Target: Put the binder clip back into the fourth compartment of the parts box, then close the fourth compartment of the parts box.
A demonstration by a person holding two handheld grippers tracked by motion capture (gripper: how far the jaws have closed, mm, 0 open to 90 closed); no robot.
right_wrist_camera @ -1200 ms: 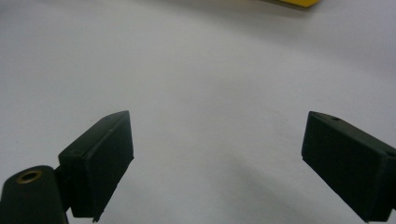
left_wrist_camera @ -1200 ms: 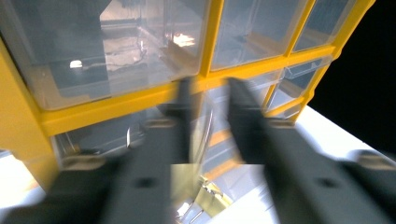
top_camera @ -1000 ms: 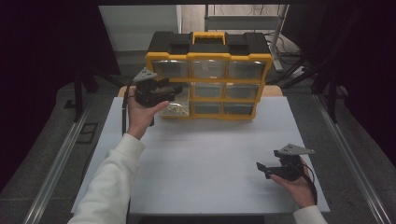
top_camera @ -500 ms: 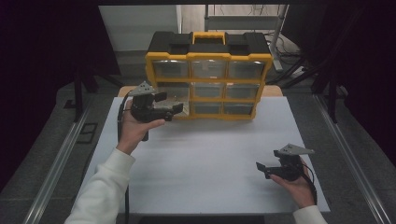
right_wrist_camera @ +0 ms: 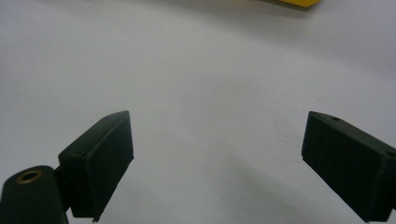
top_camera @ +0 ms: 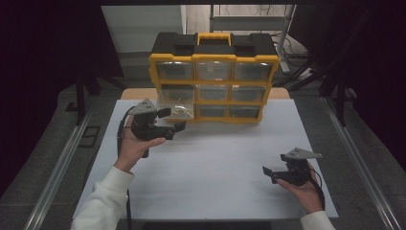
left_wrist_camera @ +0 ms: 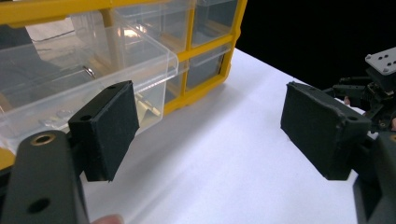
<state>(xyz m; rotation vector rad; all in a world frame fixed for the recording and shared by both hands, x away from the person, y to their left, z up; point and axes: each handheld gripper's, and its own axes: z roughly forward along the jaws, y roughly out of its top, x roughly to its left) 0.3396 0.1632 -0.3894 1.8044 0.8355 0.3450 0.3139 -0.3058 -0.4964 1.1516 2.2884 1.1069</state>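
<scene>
Drawer (top_camera: 176, 106) is the thing in hand: clear plastic, pulled part-way out of the organizer's (top_camera: 213, 79) middle row, left column, so its front sticks out past the yellow frame. In my left gripper view the drawer (left_wrist_camera: 88, 74) shows small bits at the bottom: a thin metal hook or ring near the back wall and a couple of pale short pieces by the front corner. Can't tell exactly what they are.

My left claw (top_camera: 171, 120) sits just in front of and below the drawer front, clear of it. Jaws have just been closing a little, and they stand wide with nothing between them. One pad (left_wrist_camera: 109, 128) overlaps the drawer front in its own view, but I see no contact.

Organizer: yellow frame, black top with yellow handle, three by three clear drawers, standing upright at the far edge of the white table (top_camera: 215, 163). Other eight drawers are pushed in. Top row looks see-through with nothing I can make out; bottom row is too dim to read.

Right claw (top_camera: 269, 173) is well apart, near the table's near-right corner, held low over the white surface. Jaws spread wide, holding nothing; its own view has bare table (right_wrist_camera: 205, 84) between the pads (right_wrist_camera: 100, 161) and a sliver of the yellow frame at the top edge.
</scene>
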